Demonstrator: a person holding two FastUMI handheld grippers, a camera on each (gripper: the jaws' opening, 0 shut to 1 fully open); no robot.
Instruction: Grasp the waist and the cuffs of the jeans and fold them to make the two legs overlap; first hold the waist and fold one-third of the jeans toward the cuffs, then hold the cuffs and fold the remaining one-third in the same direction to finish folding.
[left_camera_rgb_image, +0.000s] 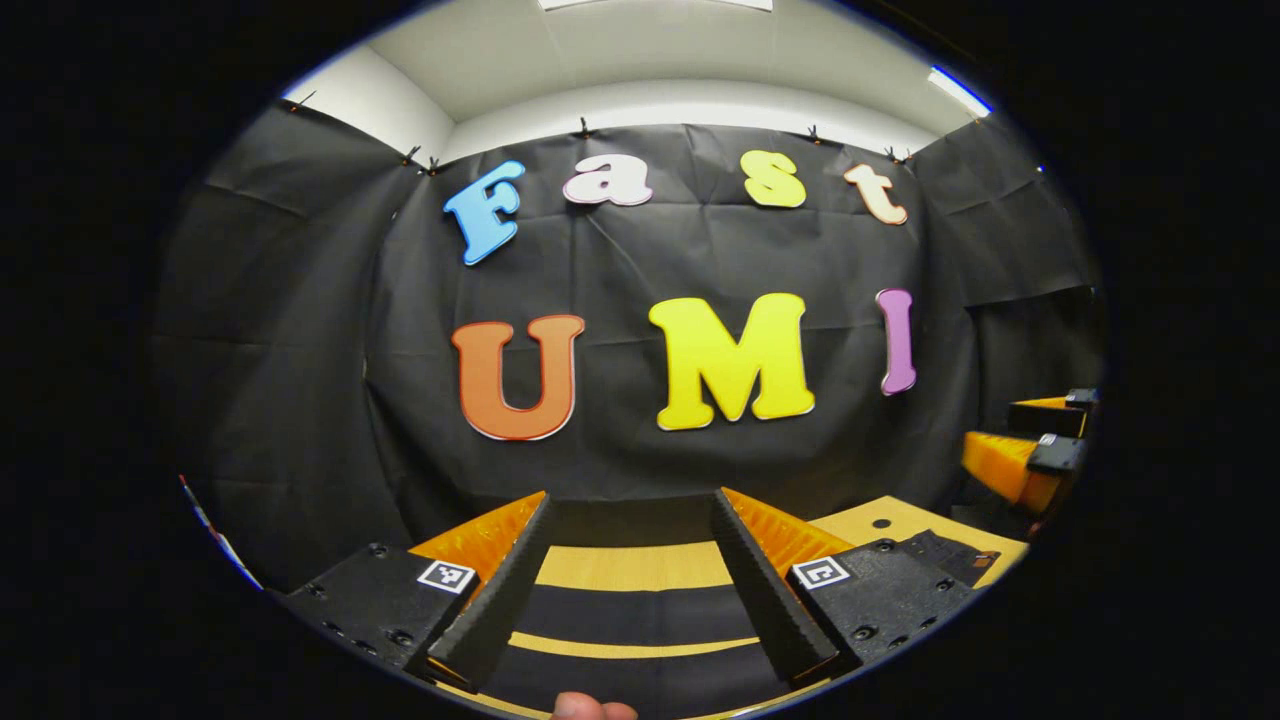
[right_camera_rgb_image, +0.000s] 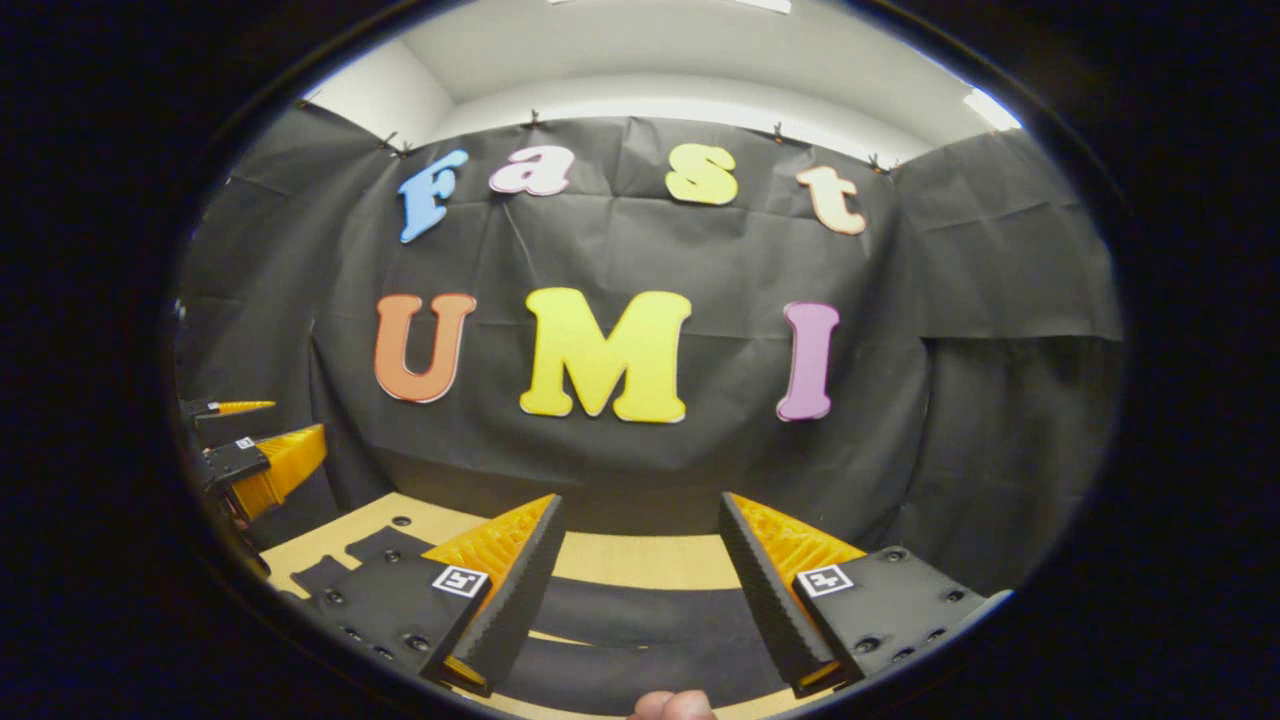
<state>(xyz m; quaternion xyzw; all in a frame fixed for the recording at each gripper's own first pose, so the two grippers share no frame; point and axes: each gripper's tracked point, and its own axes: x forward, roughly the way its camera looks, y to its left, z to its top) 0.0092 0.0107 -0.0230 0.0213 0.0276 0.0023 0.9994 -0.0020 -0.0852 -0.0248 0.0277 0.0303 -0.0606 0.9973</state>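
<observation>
The booth's black cloth wall stood behind a pale wooden worktop (right_camera_rgb_image: 640, 560). The jeans (right_camera_rgb_image: 640, 610), dark, lay flat on it below both tools. The left gripper (left_camera_rgb_image: 630, 580) and right gripper (right_camera_rgb_image: 640, 585) hovered above, fingers spread and holding nothing. In my judgement, the first grasp required both to descend squarely onto waist and cuffs, pinching every layer before lifting.

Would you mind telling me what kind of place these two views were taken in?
Most likely a small recording booth rather than a home: black cloth draped and clipped as walls, a light wooden table with dark jeans laid across it, and both handheld tools, the left tool and right tool, open.
</observation>
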